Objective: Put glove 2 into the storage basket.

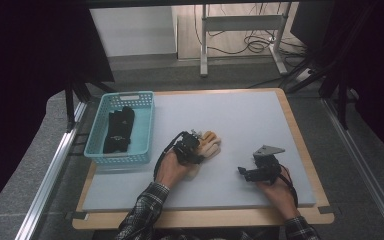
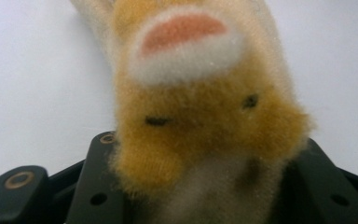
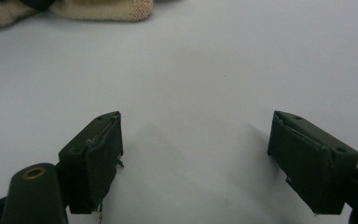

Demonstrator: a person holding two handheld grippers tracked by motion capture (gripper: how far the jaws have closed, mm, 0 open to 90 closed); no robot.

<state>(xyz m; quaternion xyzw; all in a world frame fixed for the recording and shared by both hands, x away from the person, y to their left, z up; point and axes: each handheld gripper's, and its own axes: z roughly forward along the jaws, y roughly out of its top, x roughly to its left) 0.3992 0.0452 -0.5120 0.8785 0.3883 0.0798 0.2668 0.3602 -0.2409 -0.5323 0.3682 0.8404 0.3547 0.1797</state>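
A fuzzy orange and cream glove [image 1: 211,144] with a pink paw patch lies on the grey mat near the middle. My left gripper [image 1: 194,144] is at its near end, and in the left gripper view the black jaws press on both sides of the glove [image 2: 200,116], so my left gripper [image 2: 205,186] is shut on it. My right gripper [image 1: 245,173] rests low over the mat to the right, apart from the glove. Its jaws [image 3: 196,158] stand wide open with nothing between them. A cream knitted edge of the glove [image 3: 102,9] shows beyond them.
A teal plastic basket [image 1: 93,145] stands at the mat's left edge with a black glove [image 1: 119,130] in it. The grey mat [image 1: 240,115] lies on a wooden table top. Table legs and cables are on the floor behind.
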